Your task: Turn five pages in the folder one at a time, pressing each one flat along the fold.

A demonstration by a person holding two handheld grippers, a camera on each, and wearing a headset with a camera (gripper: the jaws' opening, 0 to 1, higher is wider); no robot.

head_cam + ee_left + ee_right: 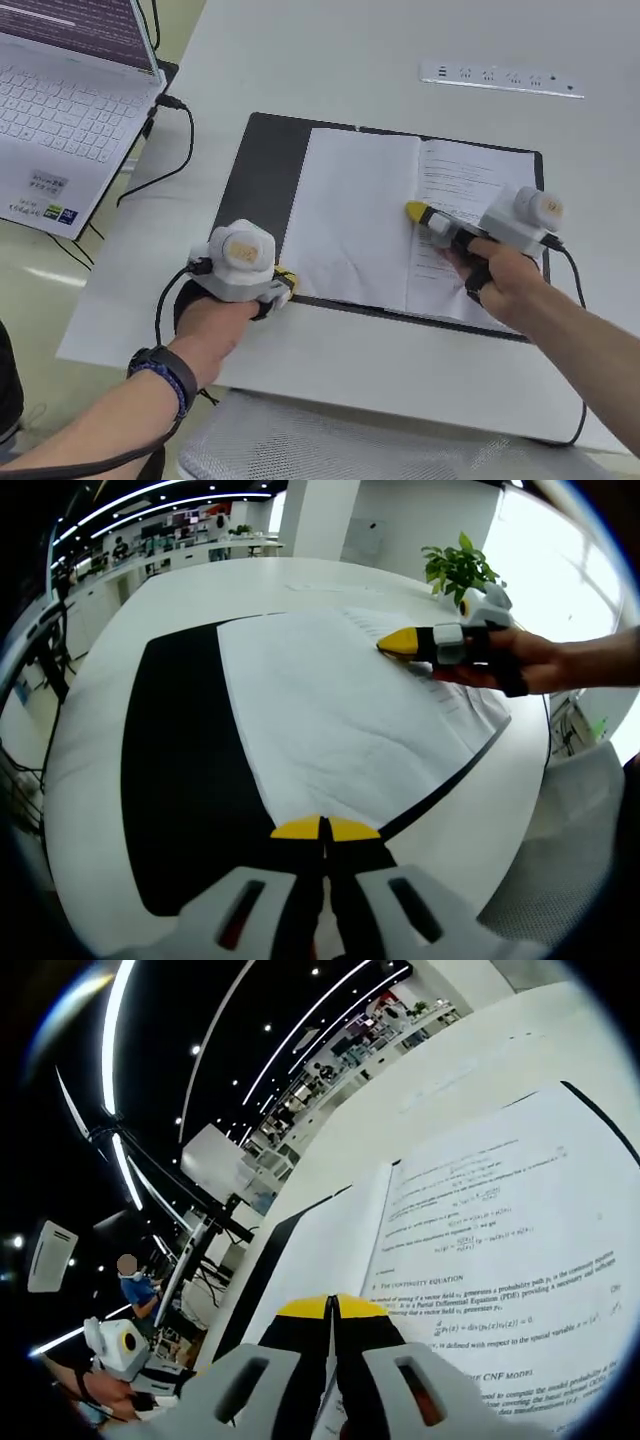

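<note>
A black folder lies open on the white table. A blank turned page covers its middle and a printed page lies to the right. My right gripper is shut, its yellow tips resting on the fold between the two pages. My left gripper is shut at the folder's near edge. There its tips sit at the blank page's near corner. The right gripper also shows across the page in the left gripper view.
An open laptop stands at the far left with a black cable trailing toward the folder. A white power strip lies at the back right. The table's near edge runs just below the folder.
</note>
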